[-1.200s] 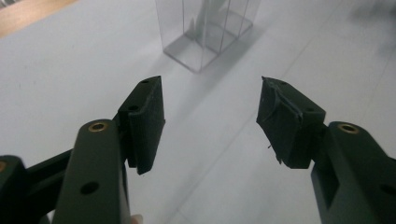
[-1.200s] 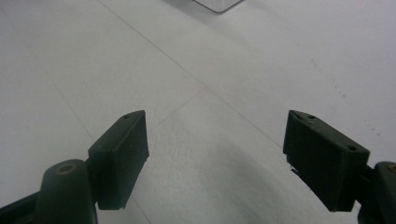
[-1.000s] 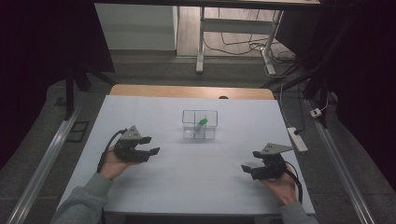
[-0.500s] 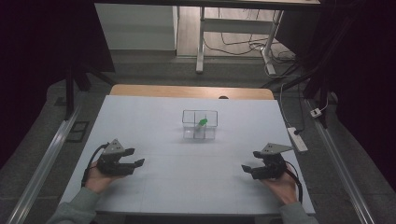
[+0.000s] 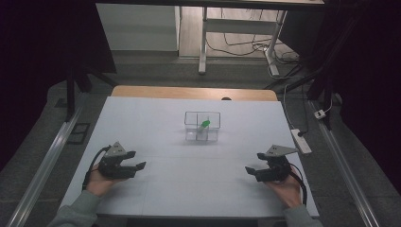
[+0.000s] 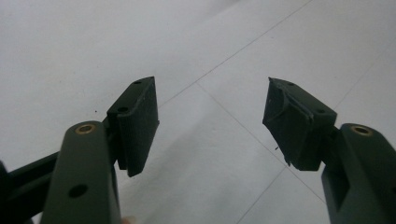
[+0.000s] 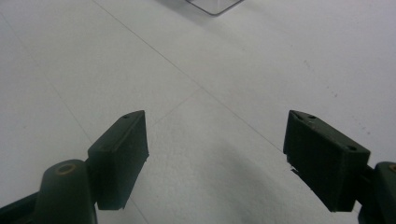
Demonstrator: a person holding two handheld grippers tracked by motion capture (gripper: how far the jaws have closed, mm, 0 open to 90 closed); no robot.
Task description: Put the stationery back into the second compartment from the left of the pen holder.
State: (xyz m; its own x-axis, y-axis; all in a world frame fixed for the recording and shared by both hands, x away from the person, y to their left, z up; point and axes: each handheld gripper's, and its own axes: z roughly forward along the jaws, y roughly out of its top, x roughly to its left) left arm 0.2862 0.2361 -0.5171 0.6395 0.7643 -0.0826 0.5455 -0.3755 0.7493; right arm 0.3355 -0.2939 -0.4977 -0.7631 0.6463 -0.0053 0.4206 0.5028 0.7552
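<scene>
Both tongs, left [image 5: 137,166] and right [image 5: 250,170], rested agape and empty on the desk [image 5: 198,189]; kept well apart from the clear box [image 5: 202,126], seemingly awaiting a reach.

The high view looks forward and down over the whole desk [image 5: 189,189], while both gripper views skim its white top close up

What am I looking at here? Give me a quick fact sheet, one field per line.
surface: white table
container: clear box, middle of the table, far from the person
inside it: small green thing; what it is cannot be told
left gripper: fingers apart, holding nothing, near the left edge
right gripper: fingers apart, holding nothing, near the right edge
contact: neither gripper touches the box
</scene>
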